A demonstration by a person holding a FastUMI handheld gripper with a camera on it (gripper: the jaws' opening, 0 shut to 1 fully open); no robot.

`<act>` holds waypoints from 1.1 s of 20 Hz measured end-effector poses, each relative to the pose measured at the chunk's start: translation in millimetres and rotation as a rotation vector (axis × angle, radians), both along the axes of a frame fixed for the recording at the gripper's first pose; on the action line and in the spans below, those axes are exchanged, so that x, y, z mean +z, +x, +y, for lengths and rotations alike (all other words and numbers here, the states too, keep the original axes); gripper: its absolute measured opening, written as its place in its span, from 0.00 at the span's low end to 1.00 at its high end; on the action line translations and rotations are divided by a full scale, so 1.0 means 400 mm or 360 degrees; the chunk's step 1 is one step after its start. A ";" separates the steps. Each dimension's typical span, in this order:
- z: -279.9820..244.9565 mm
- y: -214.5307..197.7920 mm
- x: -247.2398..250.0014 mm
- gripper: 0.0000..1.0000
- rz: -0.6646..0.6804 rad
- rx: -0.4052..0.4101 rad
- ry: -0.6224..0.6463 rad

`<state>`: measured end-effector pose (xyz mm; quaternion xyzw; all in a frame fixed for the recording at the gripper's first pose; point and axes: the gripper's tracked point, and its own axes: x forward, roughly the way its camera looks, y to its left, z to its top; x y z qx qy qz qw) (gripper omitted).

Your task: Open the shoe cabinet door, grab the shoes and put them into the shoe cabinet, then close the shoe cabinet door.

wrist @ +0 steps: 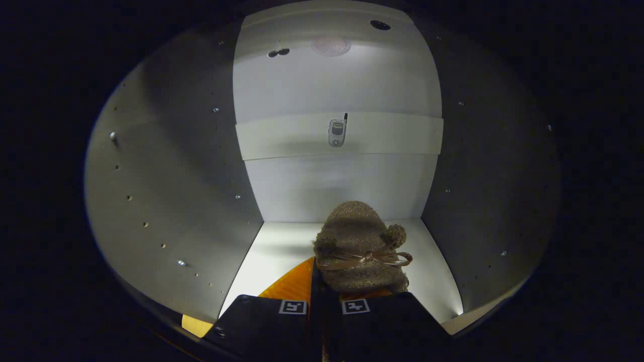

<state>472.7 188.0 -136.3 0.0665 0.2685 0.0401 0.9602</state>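
- the tool (324,301) is reaching into the open shoe cabinet (166,201), its two fingers lying close side by side with only a thin dark gap between them.
- a fuzzy grey-brown shoe (359,241) is sitting just ahead of the fingers, toe pointing toward the back wall, with a thin brown bow across its top and small pompoms at each side.
- the shoe's heel end is meeting the fingertips; i cannot tell whether the fingers are pinching it or only resting against it, since the contact is hidden behind them.
- an orange, wood-toned piece (292,286) is showing under the shoe and to its left, running back beneath the left finger.
- the shoe is hanging over the cabinet's pale floor panel (432,281), between the two grey side walls dotted with peg holes.
- a pale shelf (392,133) is crossing the back of the cabinet higher up, with a small phone-like object (337,132) lying on it.
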 end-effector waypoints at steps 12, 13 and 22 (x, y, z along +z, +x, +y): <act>0.023 0.062 -0.134 0.14 0.0135 -0.0040 -0.0133; 0.032 0.049 -0.132 0.20 0.0158 -0.0026 -0.0116; 0.045 -0.074 -0.043 0.92 0.0092 0.0069 -0.0008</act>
